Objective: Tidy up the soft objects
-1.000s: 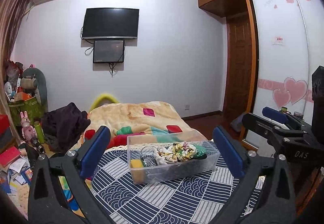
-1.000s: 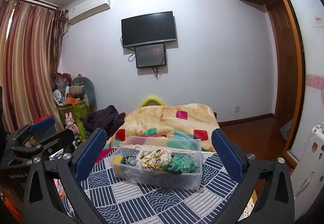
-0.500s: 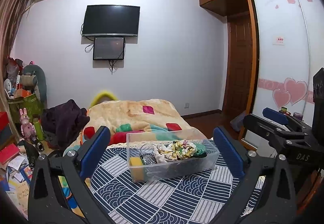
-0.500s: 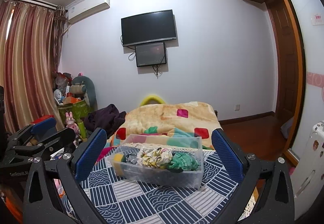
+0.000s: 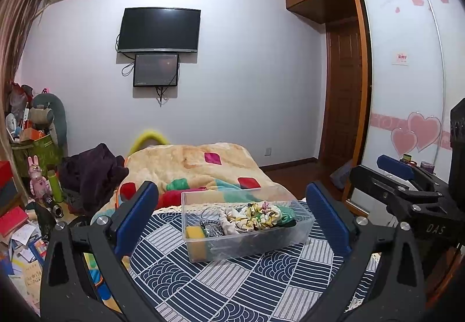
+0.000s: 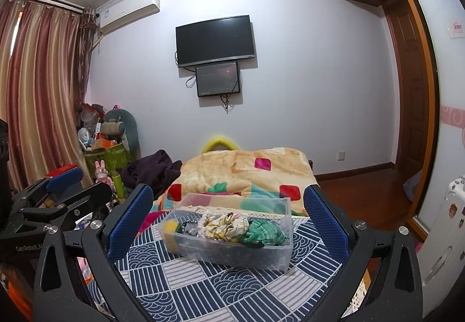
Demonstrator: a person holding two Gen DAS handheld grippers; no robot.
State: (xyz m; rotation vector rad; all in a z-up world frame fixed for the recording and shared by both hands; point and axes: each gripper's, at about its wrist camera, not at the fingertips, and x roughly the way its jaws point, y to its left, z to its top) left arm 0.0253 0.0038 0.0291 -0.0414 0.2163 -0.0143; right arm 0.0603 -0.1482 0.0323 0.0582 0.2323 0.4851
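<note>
A clear plastic box [image 5: 302,230] [image 6: 279,252] sits on a blue and white patterned cloth [image 5: 232,278] [image 6: 221,287]. It holds a yellow sponge [image 5: 194,233] [image 6: 170,225], a floral scrunchie [image 5: 261,217] [image 6: 223,227], a green knitted piece [image 5: 286,215] [image 6: 261,233] and dark beads [image 5: 210,228]. My left gripper [image 5: 232,220] is open and empty, held back from the box. My right gripper [image 6: 228,223] is open and empty, also short of the box. Each gripper shows at the edge of the other's view.
A bed with a beige patchwork blanket [image 5: 191,165] [image 6: 247,167] lies beyond the box. Dark clothes [image 5: 90,170], toys and books clutter the floor on the left. A wardrobe [image 5: 407,89] and a door stand on the right. A TV [image 5: 159,29] hangs on the wall.
Both views have shifted slightly, so the box sits a little lower in the frames. Both grippers stay open and empty.
</note>
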